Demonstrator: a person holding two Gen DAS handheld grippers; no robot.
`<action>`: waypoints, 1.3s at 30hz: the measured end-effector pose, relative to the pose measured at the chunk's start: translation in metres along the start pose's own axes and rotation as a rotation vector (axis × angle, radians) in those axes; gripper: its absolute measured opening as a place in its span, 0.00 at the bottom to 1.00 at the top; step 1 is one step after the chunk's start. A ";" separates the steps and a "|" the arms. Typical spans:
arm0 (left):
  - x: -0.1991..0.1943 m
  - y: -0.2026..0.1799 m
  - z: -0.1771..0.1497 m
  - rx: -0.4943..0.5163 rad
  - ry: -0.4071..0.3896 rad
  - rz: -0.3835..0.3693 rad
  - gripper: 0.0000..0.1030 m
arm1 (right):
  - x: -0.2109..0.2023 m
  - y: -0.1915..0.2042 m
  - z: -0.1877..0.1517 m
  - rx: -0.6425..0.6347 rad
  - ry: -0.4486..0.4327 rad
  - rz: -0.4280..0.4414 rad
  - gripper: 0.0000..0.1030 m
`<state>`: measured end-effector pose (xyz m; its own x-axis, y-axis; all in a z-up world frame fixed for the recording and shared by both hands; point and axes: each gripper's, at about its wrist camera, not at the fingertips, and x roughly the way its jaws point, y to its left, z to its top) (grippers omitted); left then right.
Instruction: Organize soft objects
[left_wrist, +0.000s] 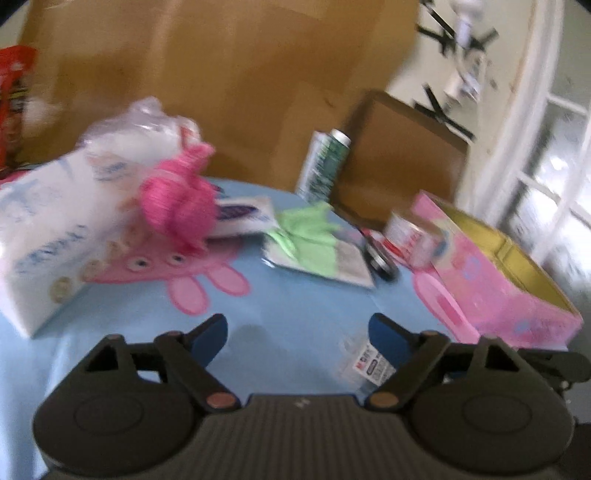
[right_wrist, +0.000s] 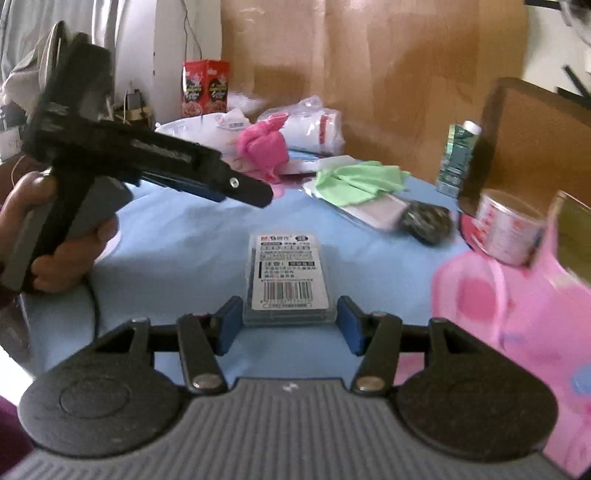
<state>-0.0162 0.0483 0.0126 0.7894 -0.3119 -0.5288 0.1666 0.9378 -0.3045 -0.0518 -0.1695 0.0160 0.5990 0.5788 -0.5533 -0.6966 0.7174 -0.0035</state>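
Observation:
A pink knitted soft toy (left_wrist: 179, 201) lies on a white tissue pack (left_wrist: 48, 229) at the left of the blue table; it also shows in the right wrist view (right_wrist: 264, 146). A green cloth (left_wrist: 308, 234) lies on a flat packet mid-table, also in the right wrist view (right_wrist: 360, 181). A pink open box (left_wrist: 506, 280) stands at the right. My left gripper (left_wrist: 299, 332) is open and empty above the tablecloth. My right gripper (right_wrist: 288, 326) is open, its pads either side of a clear plastic case (right_wrist: 286, 277) with a barcode label.
A white tape roll (right_wrist: 508, 227), a dark round object (right_wrist: 426, 219) and a green can (right_wrist: 458, 158) stand near the box. A red snack box (right_wrist: 205, 88) and white bags (right_wrist: 314, 123) are at the back. Brown cardboard (left_wrist: 221, 81) lines the far side.

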 end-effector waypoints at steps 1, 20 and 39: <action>0.001 -0.006 -0.001 0.011 0.010 -0.019 0.82 | -0.006 -0.002 -0.004 0.010 -0.002 -0.011 0.63; 0.022 -0.073 -0.008 0.065 0.110 -0.109 0.68 | -0.012 -0.024 -0.014 0.179 -0.050 -0.073 0.34; 0.033 -0.183 0.057 0.233 -0.021 -0.299 0.69 | -0.099 -0.073 -0.005 0.234 -0.339 -0.367 0.36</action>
<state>0.0127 -0.1249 0.0964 0.6975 -0.5760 -0.4264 0.5192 0.8162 -0.2533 -0.0623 -0.2814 0.0668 0.9065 0.3394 -0.2511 -0.3350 0.9402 0.0614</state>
